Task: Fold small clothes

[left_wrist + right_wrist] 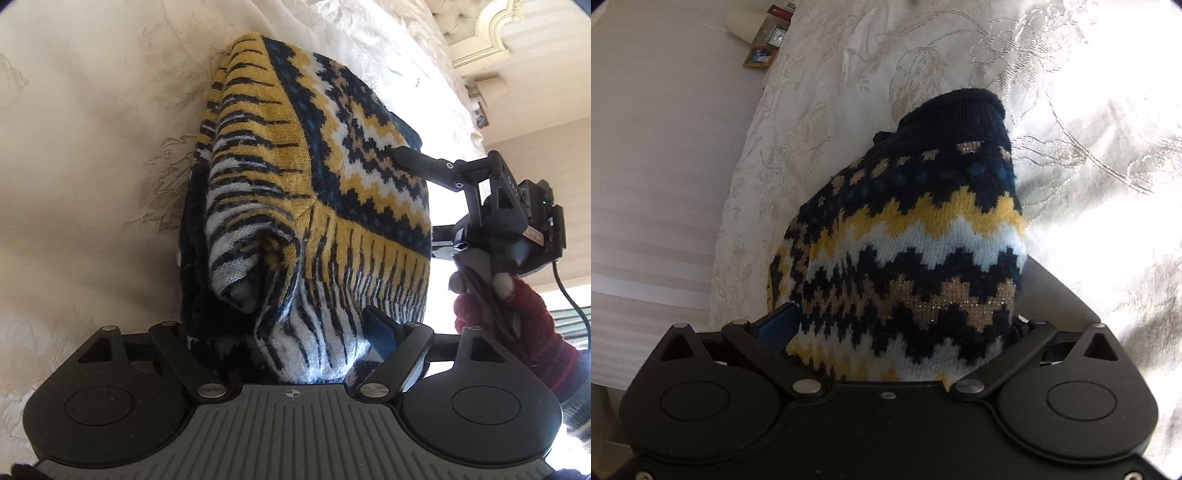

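While the sweater (314,192) lay bunched on the bedspread (92,147), both the left gripper (280,343) and right gripper (905,332) clamped its knit.

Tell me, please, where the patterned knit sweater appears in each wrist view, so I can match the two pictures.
Left wrist view: the sweater fills the centre, its striped inside turned out, running down between this gripper's fingers.
Right wrist view: the sweater fills the lower centre, with its dark navy ribbed end at the top.
Shared landmark: the yellow-and-white zigzag band on the sweater, and the cream floral bedspread beneath it.
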Demonstrator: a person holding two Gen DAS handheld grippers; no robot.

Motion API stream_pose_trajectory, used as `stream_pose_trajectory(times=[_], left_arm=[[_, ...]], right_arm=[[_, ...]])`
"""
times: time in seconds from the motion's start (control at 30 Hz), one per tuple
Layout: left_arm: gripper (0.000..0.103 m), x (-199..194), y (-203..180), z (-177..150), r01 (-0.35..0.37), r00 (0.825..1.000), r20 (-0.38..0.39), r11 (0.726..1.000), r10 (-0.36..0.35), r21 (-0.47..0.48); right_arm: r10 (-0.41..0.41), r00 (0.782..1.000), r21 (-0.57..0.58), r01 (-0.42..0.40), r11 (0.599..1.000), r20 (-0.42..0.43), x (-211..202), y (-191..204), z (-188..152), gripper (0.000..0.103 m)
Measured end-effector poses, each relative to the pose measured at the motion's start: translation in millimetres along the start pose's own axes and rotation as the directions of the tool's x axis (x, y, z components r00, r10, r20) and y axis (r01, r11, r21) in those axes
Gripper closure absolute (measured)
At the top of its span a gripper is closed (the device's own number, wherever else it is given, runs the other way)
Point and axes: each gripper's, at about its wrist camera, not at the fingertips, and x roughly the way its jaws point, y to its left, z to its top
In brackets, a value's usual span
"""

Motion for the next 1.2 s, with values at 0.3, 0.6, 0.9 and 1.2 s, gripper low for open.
stream_pose_trajectory(times=[0.3,0.6,0.9,1.2], left_arm=[[0.074,-11,9,-1,0.084,0.996,0.009,0.996,-0.084,0.034],[0.077,-39,-22,-47,0.171,0.985,-0.001,0.979,-0.172,0.108],[0.077,-51,-36,-45,0.14,0.99,-0.028,0.983,-0.137,0.117],[0.064,-39,-25,-98,-0.119,0.989,0.09,0.993,0.117,0.021]], right_arm=[[-0.072,0.997,-0.036,0.073,0.997,0.041,-15,22,-6,0.054],[-0.1,0.987,-0.036,0.105,0.994,0.124,-72,54,-51,0.057],[-0.153,0.985,-0.067,0.158,0.985,0.079,-110,31,-114,0.054],[-0.311,0.943,-0.114,0.324,0.939,0.117,-127,-10,-146,0.027]])
